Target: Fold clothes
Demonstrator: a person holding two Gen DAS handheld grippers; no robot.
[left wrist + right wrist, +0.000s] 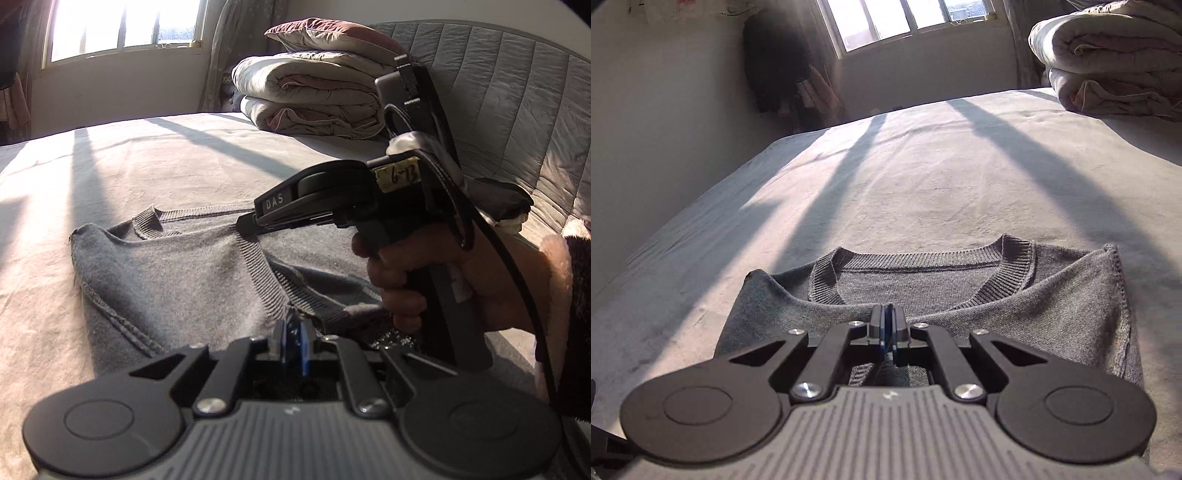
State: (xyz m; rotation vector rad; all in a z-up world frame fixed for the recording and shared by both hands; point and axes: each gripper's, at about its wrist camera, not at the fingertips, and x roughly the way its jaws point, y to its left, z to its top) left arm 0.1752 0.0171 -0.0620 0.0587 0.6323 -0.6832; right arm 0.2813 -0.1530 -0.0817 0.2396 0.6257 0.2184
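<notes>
While flat, grey sweater [923, 295] collar toward window [905, 18]

So I'm looking at a grey knit sweater [923, 291] that's lying mostly flat on the bed [923, 177], ribbed crew collar [1004, 273] facing away from me. The near edge is lifting and bunching up a bit, so the front is folding over toward the neckline. One shoulder corner [1108, 254] is sticking up with its seam stitching showing.
</notes>
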